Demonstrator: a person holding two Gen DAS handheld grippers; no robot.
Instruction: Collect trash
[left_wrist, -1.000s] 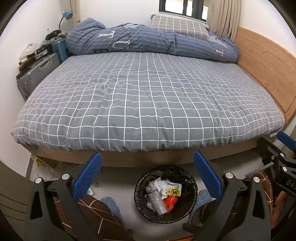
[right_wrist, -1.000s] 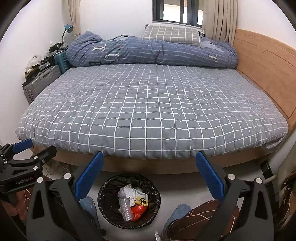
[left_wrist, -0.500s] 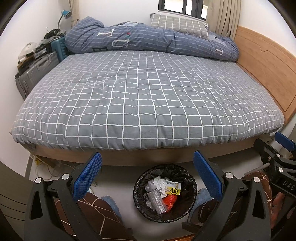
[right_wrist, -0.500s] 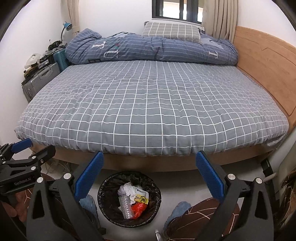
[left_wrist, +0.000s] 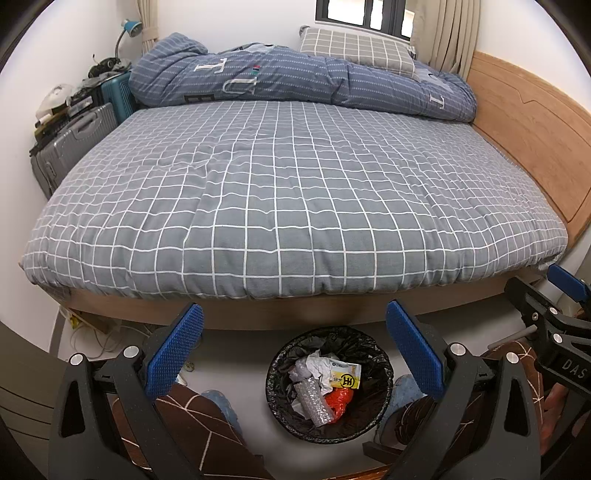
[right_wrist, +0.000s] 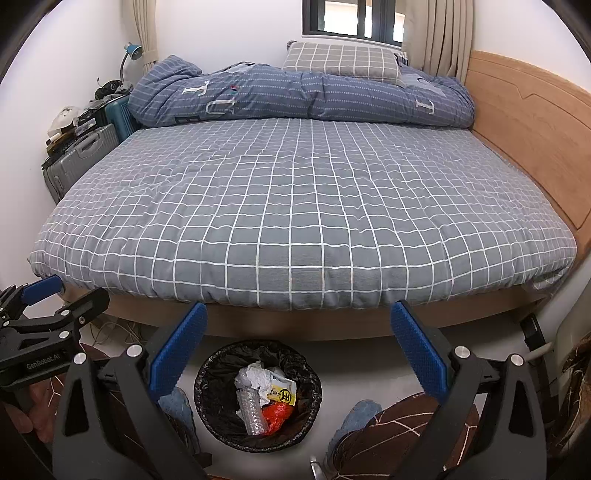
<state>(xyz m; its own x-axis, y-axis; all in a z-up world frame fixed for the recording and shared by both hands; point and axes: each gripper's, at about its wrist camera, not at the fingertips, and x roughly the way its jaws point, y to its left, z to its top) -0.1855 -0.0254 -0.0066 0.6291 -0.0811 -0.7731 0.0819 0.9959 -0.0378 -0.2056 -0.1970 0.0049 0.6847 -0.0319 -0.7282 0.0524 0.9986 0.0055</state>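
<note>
A round bin with a black liner (left_wrist: 384, 369) (right_wrist: 207, 380) stands on the floor in front of the bed. Inside lie crumpled white paper (left_wrist: 314, 367) (right_wrist: 255, 376), a yellow packet (left_wrist: 345, 376) (right_wrist: 282, 393), a red wrapper (left_wrist: 340, 398) (right_wrist: 277, 413) and a clear plastic bottle (left_wrist: 314, 404) (right_wrist: 253, 411). My left gripper (left_wrist: 295, 350) hangs open above the bin, nothing between its blue pads. My right gripper (right_wrist: 297, 350) is open too, held slightly right of the bin; it also shows at the left wrist view's right edge.
A wide bed (left_wrist: 295, 192) with a grey checked cover fills the room, a rolled blue duvet (left_wrist: 295, 85) and pillow at its far side. Suitcases (left_wrist: 74, 144) stand at the left wall. A wooden headboard (left_wrist: 535, 147) runs along the right. The person's slippered feet flank the bin.
Both views have tilted slightly, so the bed sits a little lower in frame. The bin and its contents have stayed put, and both grippers remain open.
</note>
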